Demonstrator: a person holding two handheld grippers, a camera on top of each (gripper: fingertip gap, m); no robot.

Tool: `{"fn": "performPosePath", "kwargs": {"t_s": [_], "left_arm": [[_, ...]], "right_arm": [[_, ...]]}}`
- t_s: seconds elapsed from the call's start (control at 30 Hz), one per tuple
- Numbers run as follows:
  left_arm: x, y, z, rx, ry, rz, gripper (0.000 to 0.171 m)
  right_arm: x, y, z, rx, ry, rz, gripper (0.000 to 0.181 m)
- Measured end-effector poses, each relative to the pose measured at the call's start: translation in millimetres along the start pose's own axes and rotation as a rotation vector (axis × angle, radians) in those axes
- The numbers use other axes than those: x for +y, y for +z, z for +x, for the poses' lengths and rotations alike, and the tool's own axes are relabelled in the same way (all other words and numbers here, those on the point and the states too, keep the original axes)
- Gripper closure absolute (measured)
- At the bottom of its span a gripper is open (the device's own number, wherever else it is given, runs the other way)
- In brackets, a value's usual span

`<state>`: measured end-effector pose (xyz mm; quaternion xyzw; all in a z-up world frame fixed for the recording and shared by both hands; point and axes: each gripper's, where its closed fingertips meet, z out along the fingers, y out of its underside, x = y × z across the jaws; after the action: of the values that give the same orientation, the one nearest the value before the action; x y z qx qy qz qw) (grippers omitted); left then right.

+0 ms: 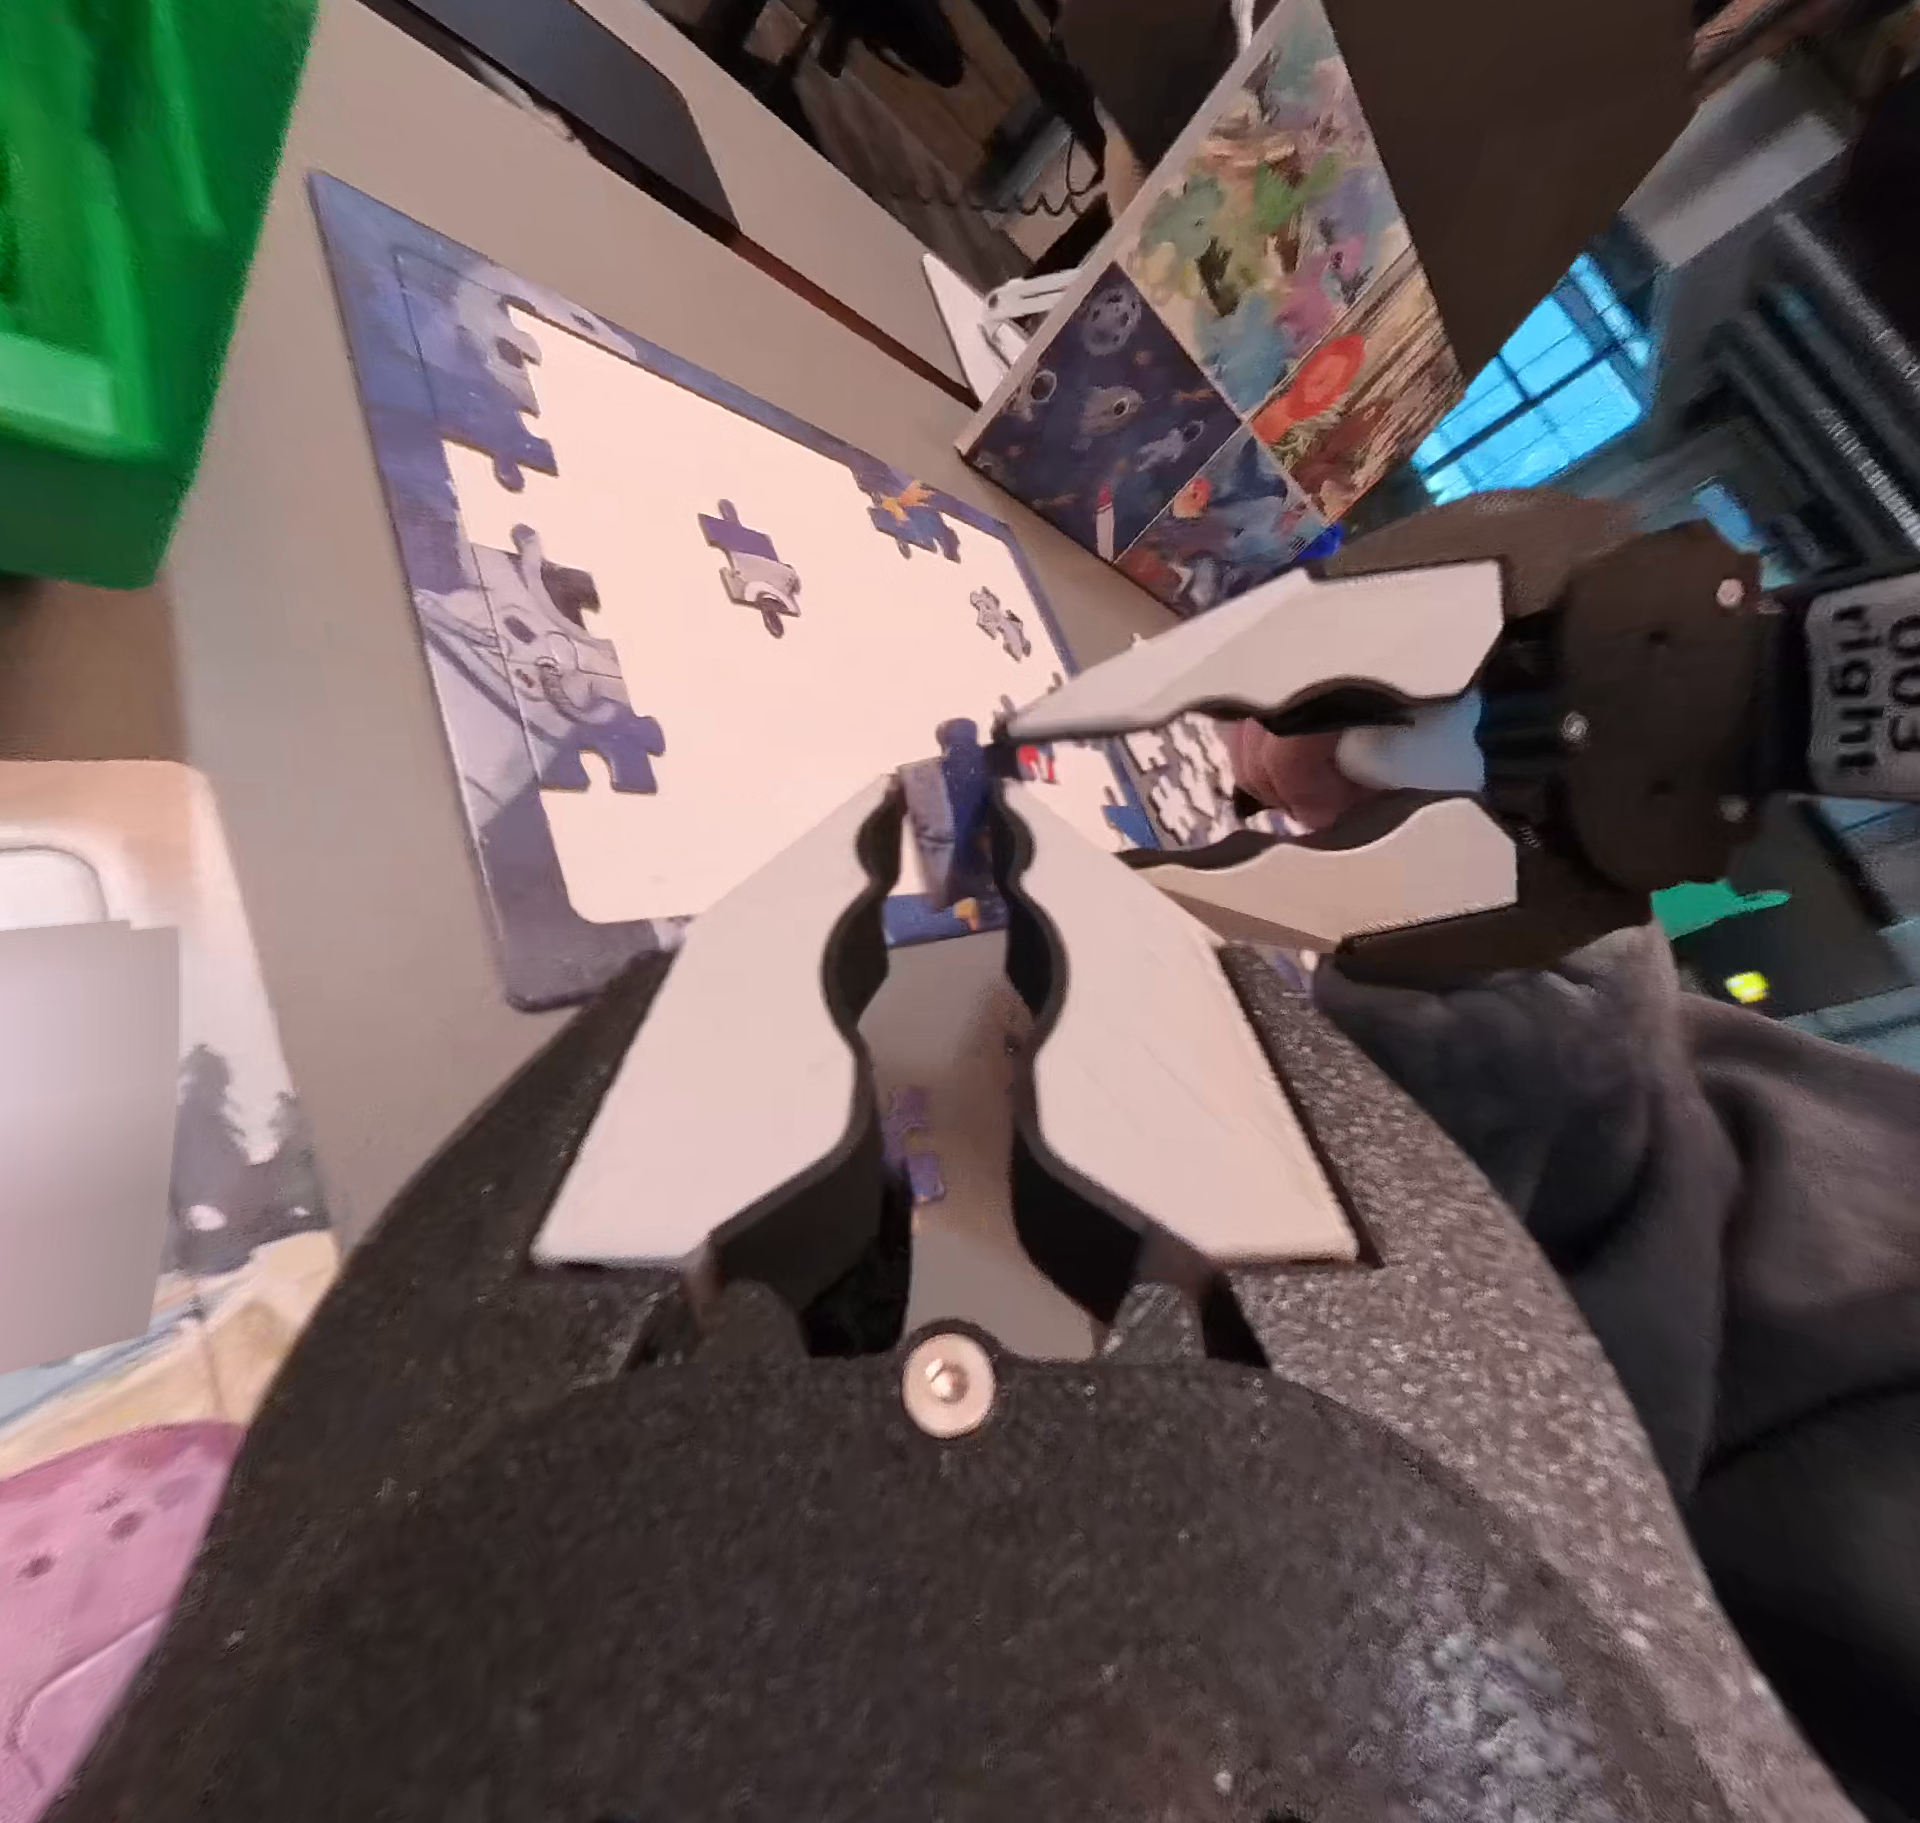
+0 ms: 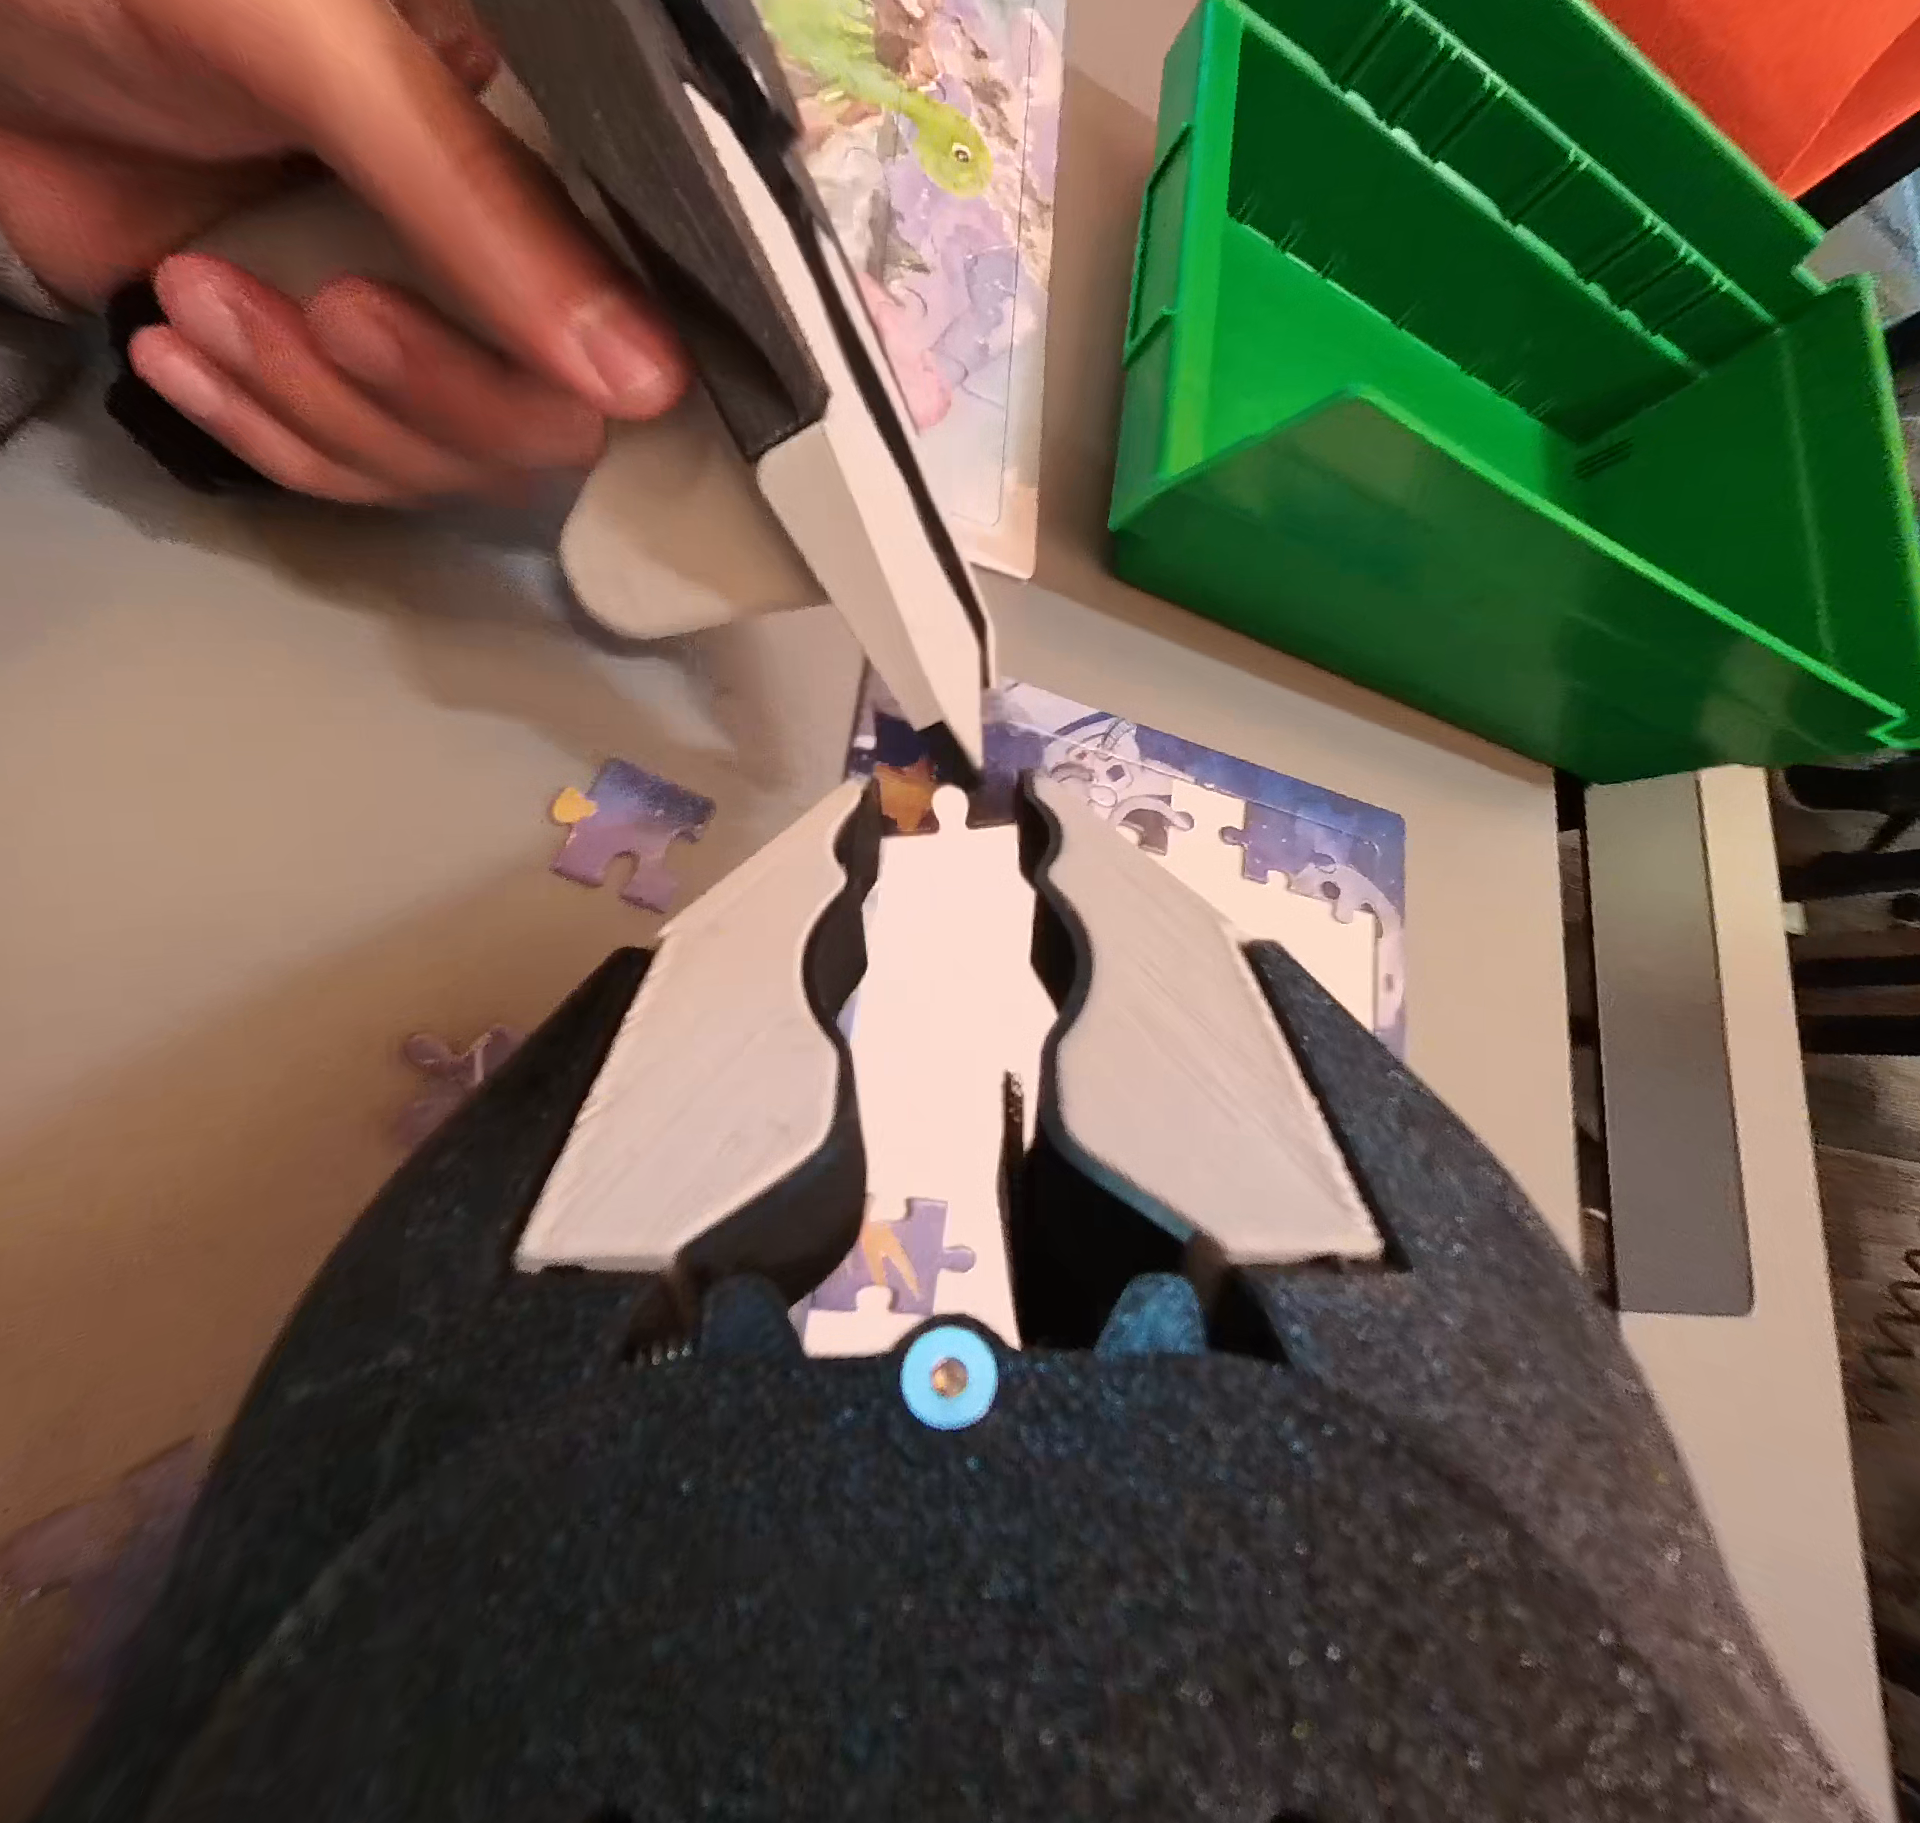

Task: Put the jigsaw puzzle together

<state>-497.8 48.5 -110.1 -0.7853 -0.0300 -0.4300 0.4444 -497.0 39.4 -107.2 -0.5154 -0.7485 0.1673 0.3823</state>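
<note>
- Green bin (image 1: 125,215): stood at far left on the beige surface (image 1: 312,734).
- Puzzle tray (image 1: 727,672): lay flat beside it; blue pieces joined along its left edge, three loose pieces (image 1: 753,573) on its white middle.
- Left gripper (image 1: 945,797): jaws narrowly parted around an upright dark-blue puzzle piece (image 1: 961,807) at the tray's near edge; actual contact cannot be told.
- Right gripper (image 1: 1049,807): jaws apart, upper tip at that piece.
- Picture box (image 1: 1226,360): leaned upright behind the tray.
</note>
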Motion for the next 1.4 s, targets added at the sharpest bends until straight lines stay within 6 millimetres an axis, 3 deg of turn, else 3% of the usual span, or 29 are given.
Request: {"fn": "performPosePath", "kwargs": {"t_s": [0.03,0.07,0.17,0.23,0.37,0.43,0.53,0.7,0.87,1.07,1.27,1.4], "left_arm": [[0.2,-0.6,0.3,0.015,-0.022,0.003,0.171],[0.0,-2.2,-1.8,0.018,-0.049,0.003,0.171],[-12.7,-12.4,-9.3,0.03,-0.127,0.08,0.171],[-24.7,-20.5,-8.6,0.066,-0.166,0.154,0.171],[-37.5,-28.4,4.9,0.209,-0.244,0.235,0.171],[-38.3,-28.5,8.2,0.24,-0.261,0.241,0.171],[-38.0,-27.7,9.4,0.24,-0.253,0.241,0.171],[-34.5,-24.6,9.8,0.227,-0.243,0.224,0.171],[-33.9,-24.0,11.1,0.244,-0.255,0.22,0.171],[-27.5,-19.1,12.6,0.242,-0.243,0.182,0.171],[-25.6,-17.7,9.5,0.22,-0.241,0.173,0.171],[-21.9,-14.9,14.8,0.239,-0.231,0.149,0.171]], "right_arm": [[0.9,-0.9,-2.3,-0.02,0.005,0.0,0.166],[2.9,-1.4,-0.7,-0.012,0.003,-0.005,0.171],[15.6,2.4,6.1,0.001,0.068,-0.032,0.164],[22.0,7.1,10.1,-0.043,0.228,-0.017,0.16],[-2.2,3.6,-1.6,-0.282,0.471,0.181,0.157],[-10.4,4.9,-5.0,-0.296,0.466,0.209,0.153],[-5.5,17.2,3.6,-0.143,0.4,0.125,0.147],[-17.8,16.2,3.6,-0.189,0.487,0.176,0.131],[-5.4,13.7,18.7,-0.131,0.518,0.156,0.133],[13.1,-2.6,40.5,-0.084,0.55,0.15,0.141],[-0.4,-9.3,15.3,-0.249,0.509,0.192,0.142],[3.4,-1.8,13.7,-0.231,0.499,0.154,0.141]]}}
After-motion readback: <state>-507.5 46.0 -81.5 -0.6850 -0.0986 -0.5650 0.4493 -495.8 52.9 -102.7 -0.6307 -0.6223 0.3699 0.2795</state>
